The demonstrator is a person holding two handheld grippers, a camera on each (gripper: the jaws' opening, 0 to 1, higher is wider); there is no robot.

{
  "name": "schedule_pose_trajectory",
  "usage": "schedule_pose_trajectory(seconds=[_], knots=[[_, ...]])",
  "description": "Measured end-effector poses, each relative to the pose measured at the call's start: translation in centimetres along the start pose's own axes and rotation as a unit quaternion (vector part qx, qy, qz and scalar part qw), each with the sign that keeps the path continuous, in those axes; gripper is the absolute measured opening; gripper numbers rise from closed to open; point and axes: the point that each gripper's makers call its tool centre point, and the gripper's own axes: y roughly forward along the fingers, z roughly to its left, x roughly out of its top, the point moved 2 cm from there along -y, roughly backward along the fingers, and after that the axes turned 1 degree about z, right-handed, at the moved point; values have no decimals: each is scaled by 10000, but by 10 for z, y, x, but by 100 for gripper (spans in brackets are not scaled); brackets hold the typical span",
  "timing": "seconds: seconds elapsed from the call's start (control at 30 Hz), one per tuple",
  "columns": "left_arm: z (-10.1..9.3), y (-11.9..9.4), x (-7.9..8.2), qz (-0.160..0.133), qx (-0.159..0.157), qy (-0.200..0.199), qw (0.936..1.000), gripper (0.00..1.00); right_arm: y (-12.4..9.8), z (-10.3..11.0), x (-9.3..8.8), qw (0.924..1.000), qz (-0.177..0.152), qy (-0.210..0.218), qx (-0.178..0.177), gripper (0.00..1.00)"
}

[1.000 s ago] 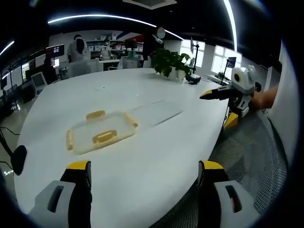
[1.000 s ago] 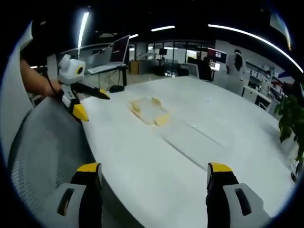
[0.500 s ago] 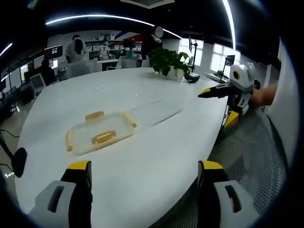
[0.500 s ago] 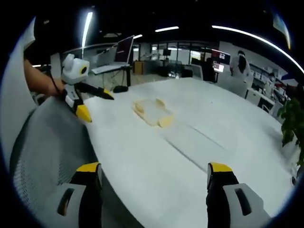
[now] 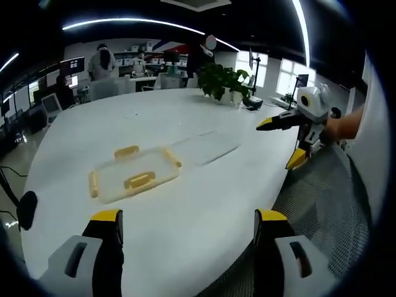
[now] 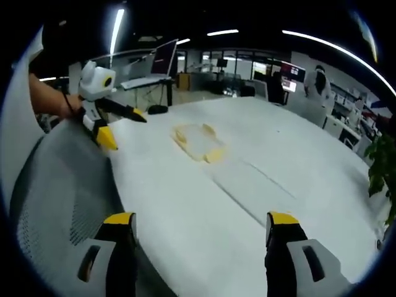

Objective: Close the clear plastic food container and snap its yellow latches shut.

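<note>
Well, in the left gripper view your left gripper (image 5: 185, 226) has its jaws wide and empty, the container (image 5: 133, 174) well ahead on the counter (image 5: 204, 198); push in crooked and it may skid. In the right gripper view your right gripper (image 6: 201, 232), equally wide, faces the container (image 6: 198, 141) far off; a hard latch press could tip it.

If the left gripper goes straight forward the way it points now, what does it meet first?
Probably the bare white table, a little to the right of the container. The left gripper is open and aims past it, though depth is unclear.
</note>
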Motion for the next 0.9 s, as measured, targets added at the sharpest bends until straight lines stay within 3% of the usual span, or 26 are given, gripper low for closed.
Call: schedule_pose_trajectory(seconds=[0.73, 0.9], knots=[[24, 11, 22, -21, -49, 121, 9999, 86, 31, -8, 31, 9993, -203, -219, 241, 79], [32, 10, 20, -1, -18, 100, 9999, 85, 40, -9, 37, 9991, -209, -238, 290, 77]])
